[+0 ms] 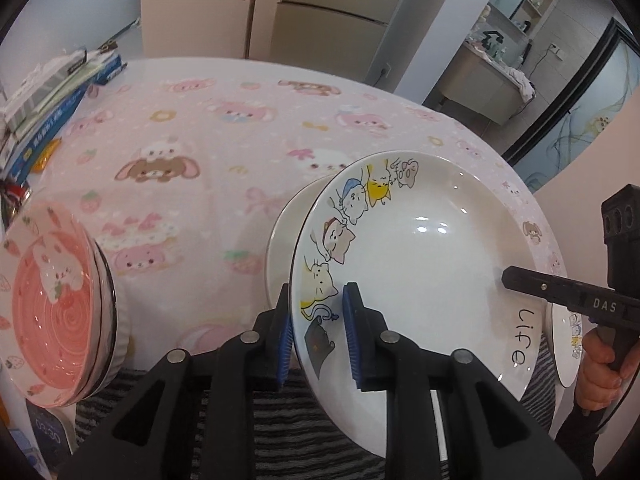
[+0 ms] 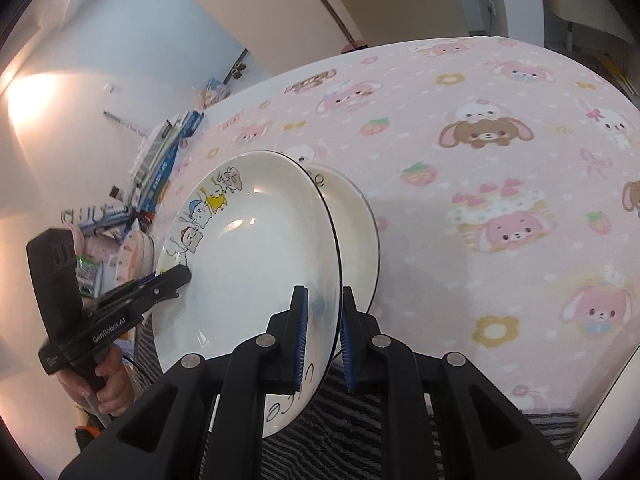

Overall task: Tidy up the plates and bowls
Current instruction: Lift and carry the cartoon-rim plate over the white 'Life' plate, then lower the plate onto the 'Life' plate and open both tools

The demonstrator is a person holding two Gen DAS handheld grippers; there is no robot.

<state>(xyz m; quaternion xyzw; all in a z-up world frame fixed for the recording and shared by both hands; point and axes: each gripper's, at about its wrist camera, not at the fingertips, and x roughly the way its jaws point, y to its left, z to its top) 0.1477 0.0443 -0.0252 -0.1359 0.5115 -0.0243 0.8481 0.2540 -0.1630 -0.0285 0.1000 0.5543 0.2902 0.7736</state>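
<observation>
I have both grippers on one stack of two cat plates (image 1: 420,248), carried tilted above the near edge of the table (image 1: 224,128). The left gripper (image 1: 318,332) is closed narrow, its blue pads (image 1: 352,336) clamping the rim of the stack on the cat-drawing side. The right gripper (image 2: 322,336) is likewise clamped narrow on the opposite rim, by the lettering. In the right wrist view the top plate's rim sits between the pads, with the second plate (image 2: 356,216) nested just behind it; I cannot tell whether both rims are pinched there.

Step in hand, as I judge it: transport of the plate stack to its sorted position. It is not yet set down.

Further left, a pile of pink bowls (image 1: 48,304) stands at the table edge. Beyond it, boxes (image 1: 44,104) lie along the far left side. The middle of the pink cloth is bare.

Next move calls for levelling the stack, keeping both grips matched so the plates do not slide apart, then lowering flat onto the cloth beside the bowls before either grip opens.
</observation>
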